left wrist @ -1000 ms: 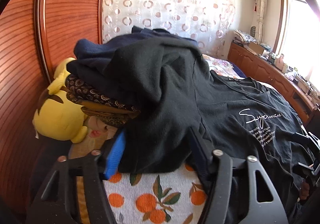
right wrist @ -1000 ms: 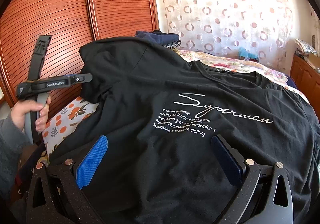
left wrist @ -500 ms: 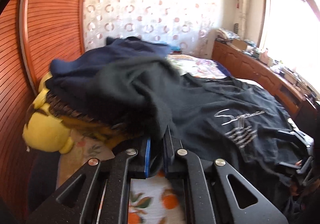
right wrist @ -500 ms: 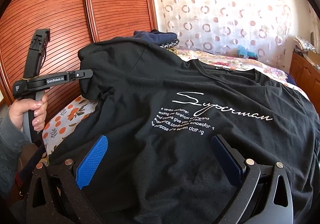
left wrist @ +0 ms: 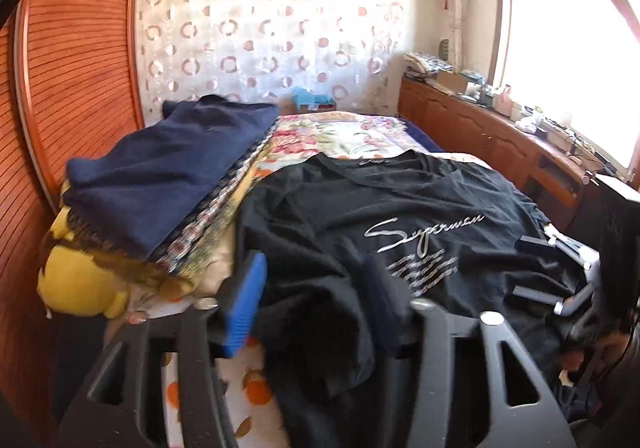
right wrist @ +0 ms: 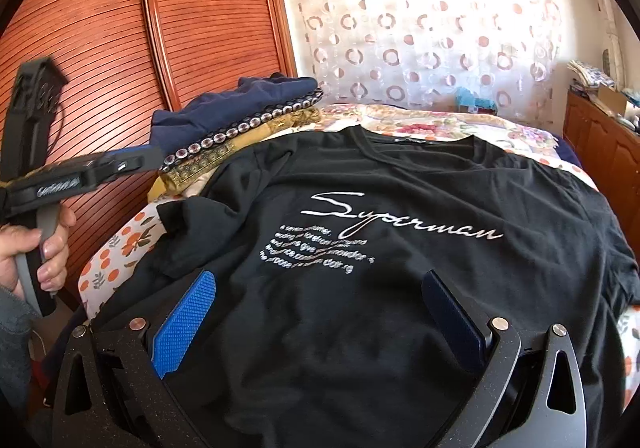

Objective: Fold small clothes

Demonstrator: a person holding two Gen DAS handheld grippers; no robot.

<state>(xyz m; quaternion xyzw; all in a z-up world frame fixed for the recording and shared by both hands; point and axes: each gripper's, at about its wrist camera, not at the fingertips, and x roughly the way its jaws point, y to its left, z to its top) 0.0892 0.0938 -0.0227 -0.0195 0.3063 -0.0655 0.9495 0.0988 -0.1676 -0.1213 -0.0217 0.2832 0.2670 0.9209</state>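
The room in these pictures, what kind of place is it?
Most likely a home bedroom: a bed with a floral bedspread, folded clothes stacked beside a black T-shirt, a wooden wardrobe door, and a patterned curtain.

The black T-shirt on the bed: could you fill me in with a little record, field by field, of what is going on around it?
garment: black T-shirt spread front up, white script lettering on the chest
surface: bed with a floral cover
nearby pile: folded clothes stacked beside the shirt's shoulder, navy piece on top
toy: yellow plush under that pile
left gripper: jaws opening, shirt's sleeve side lies between them
right gripper: open over the shirt's lower part
folding: not yet started
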